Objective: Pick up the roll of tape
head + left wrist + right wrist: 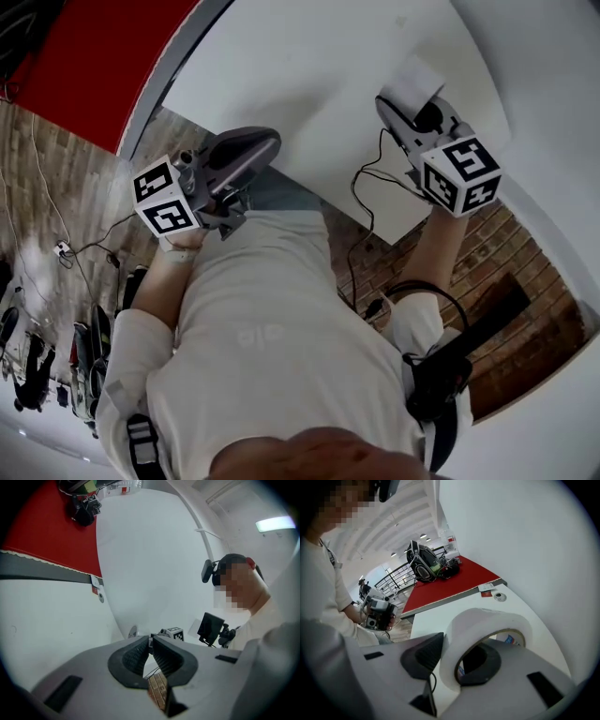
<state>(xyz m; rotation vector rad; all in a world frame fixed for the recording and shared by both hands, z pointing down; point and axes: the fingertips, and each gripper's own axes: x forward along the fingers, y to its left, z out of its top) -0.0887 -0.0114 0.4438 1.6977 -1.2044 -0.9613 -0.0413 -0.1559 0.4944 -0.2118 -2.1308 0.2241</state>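
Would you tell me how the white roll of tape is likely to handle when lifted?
The roll of tape is probably stiff: its ring looks round though the right gripper pinches one wall. It seems light, being hollow. Set on edge, it would likely roll, being circular.

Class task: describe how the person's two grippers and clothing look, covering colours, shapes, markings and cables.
The left gripper and the right gripper have smooth grey shells with dark ribbed pads inside the jaws. Each carries a white cube printed with black square markers. A thin black cable runs from the right one. The person wears a white top.
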